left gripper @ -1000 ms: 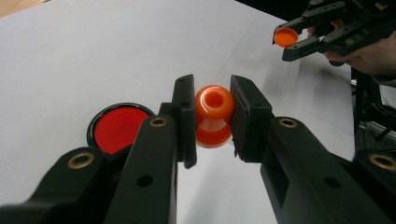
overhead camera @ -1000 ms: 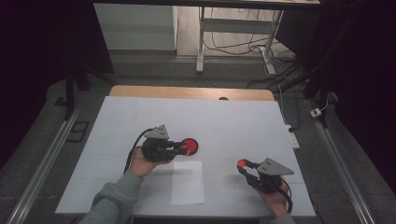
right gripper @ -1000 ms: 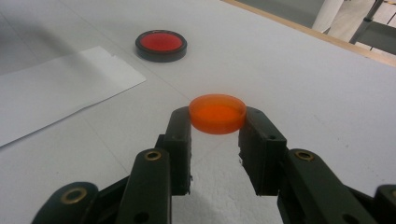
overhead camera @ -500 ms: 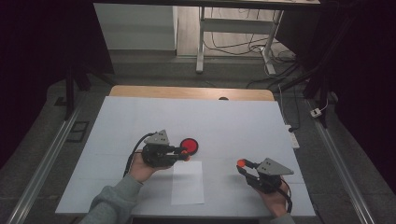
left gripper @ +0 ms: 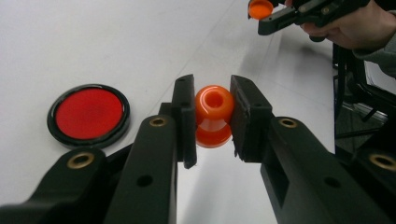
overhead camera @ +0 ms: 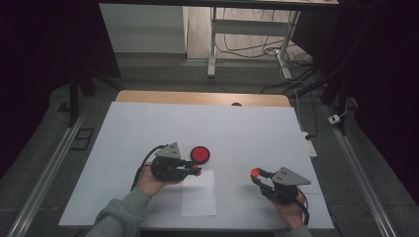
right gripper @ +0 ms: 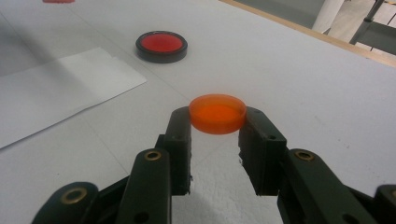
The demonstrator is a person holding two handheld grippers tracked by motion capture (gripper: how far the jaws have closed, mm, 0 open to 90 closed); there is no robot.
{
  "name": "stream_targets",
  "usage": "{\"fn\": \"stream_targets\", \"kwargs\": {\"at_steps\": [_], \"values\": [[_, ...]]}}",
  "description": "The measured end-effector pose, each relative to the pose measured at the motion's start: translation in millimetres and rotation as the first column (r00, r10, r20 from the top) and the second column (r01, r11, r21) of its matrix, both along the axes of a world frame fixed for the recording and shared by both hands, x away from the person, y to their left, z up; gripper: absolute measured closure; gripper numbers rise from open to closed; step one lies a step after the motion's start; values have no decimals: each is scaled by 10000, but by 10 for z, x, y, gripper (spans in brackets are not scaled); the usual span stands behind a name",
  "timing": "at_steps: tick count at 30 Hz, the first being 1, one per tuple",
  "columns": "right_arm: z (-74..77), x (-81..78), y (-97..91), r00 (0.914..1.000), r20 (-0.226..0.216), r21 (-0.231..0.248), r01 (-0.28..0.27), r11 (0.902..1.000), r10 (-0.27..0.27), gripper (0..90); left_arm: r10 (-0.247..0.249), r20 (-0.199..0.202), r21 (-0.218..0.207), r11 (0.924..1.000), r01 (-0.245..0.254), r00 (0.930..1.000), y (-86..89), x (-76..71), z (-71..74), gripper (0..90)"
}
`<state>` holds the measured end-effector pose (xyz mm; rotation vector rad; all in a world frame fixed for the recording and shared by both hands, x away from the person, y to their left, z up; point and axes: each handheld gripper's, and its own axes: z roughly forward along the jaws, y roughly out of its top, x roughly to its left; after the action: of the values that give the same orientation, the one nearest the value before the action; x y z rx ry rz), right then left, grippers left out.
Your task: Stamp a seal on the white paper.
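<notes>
The left gripper (overhead camera: 193, 169) has moved a little toward the near edge of the desk (overhead camera: 123, 133) since a second ago. Before, its tip was right beside the red disc (overhead camera: 200, 154); now it sits over the far edge of the white paper sheet (overhead camera: 198, 193), a bit apart from the disc. The left hand (overhead camera: 154, 180) comes in from the near edge and lies low, with the gripper pointing to the right side of the desk. Its jaws are closed on a small orange spool (left gripper: 214, 114), holding it by its sides with the hole facing up. The red disc has a black rim and lies flat near the middle of the desk, just past the paper.

The right gripper (overhead camera: 258, 174) has stayed in the same spot near the near right corner. The right hand (overhead camera: 289, 207) holds it pointing left and away. Its jaws are pinched on a flat orange cap (right gripper: 217, 113), held just above the desk.
</notes>
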<state>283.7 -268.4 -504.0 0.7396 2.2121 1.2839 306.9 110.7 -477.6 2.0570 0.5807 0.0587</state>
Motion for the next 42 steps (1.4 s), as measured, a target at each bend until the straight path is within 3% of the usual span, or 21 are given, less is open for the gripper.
{"fn": "stream_targets", "kwargs": {"at_steps": [24, 42], "values": [[-7, 5, 3, 10000, -49, -33, -33, 10000, 33, 650, -405, -280, 675, 9968, 423, 9988, -105, -107, -217, 725], [-8, 5, 10, 10000, -41, -51, -66, 10000, 66, 650, -346, -283, 1199, 9921, 377, 9990, -189, -109, -358, 725]]}}
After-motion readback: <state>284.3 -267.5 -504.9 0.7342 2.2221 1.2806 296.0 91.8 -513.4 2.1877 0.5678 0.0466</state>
